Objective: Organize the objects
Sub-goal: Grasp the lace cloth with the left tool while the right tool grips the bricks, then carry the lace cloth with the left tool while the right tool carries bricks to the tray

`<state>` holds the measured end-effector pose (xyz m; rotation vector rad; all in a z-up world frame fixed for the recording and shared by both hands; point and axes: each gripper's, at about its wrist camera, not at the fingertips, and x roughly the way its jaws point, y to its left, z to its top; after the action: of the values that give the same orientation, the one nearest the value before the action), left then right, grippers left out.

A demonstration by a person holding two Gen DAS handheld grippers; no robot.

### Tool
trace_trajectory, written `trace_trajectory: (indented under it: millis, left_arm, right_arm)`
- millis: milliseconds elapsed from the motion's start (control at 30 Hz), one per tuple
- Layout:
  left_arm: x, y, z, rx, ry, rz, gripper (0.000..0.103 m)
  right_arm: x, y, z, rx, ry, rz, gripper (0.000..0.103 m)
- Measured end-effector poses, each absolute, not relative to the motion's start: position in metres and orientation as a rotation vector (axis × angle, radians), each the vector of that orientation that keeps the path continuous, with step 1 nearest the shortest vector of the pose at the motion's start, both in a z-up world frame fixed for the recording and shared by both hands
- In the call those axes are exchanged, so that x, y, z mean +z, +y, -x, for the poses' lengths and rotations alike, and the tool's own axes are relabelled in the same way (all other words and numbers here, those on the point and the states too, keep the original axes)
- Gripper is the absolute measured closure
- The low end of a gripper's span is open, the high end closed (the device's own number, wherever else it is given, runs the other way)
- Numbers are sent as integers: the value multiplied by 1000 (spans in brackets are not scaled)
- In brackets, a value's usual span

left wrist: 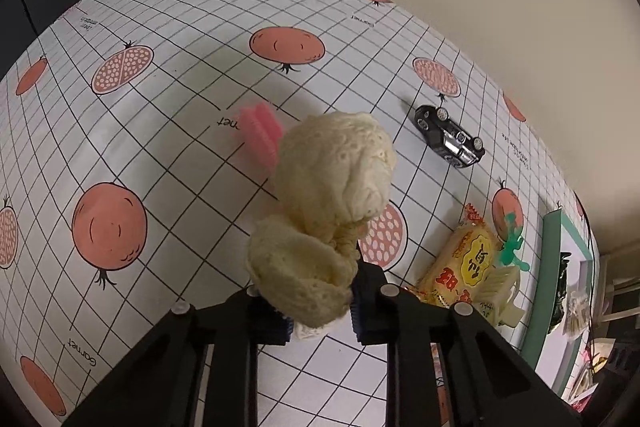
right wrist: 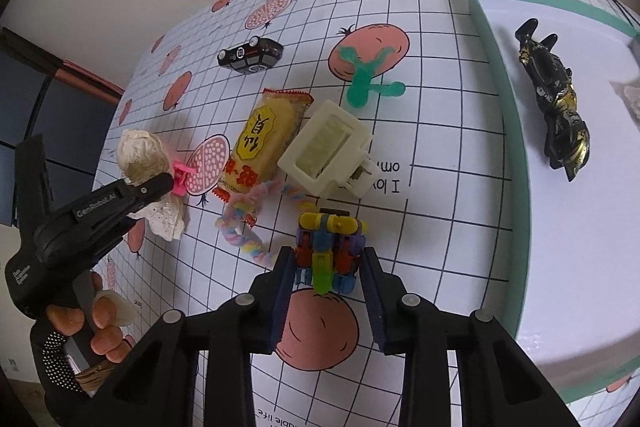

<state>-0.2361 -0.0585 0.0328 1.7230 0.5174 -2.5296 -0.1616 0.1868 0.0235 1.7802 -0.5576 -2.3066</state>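
Observation:
My left gripper point(left wrist: 320, 303) is shut on a cream lace hair bow point(left wrist: 332, 179) with a pink comb point(left wrist: 260, 131) behind it, held above the tablecloth. The right wrist view shows the same left gripper point(right wrist: 160, 187) at the left, clamping the bow point(right wrist: 142, 151), with a person's hand on its handle. My right gripper point(right wrist: 328, 259) stands open low over the table. A colourful block toy point(right wrist: 326, 247) sits between its fingertips, which flank it closely. A teal-rimmed white tray point(right wrist: 496, 75) lies to the right and holds a black and gold toy point(right wrist: 556, 103).
On the pomegranate-print cloth lie a black toy car point(right wrist: 250, 55), a yellow snack packet point(right wrist: 260, 143), a cream claw clip point(right wrist: 326, 151), a green figure point(right wrist: 364, 75) and a pastel twisted cord point(right wrist: 244, 227). A wall runs behind the table.

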Motion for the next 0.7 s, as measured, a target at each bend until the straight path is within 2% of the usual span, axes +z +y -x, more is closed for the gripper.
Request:
trace_trajectory:
  millis: [100,133,700]
  left_arm:
    - [41,-60,235,-2546,528,-1706,81]
    - [44,-60,234,-2552,529,-1699,81]
    - [86,-60,231,-2646,548,-1592,81]
  right_arm:
    - [31,189,161,-2320,-560,-1753,69]
    - [34,189,161,-2325,-565,-1742,79]
    - [53,194,159,-2361,-563,-1684,79]
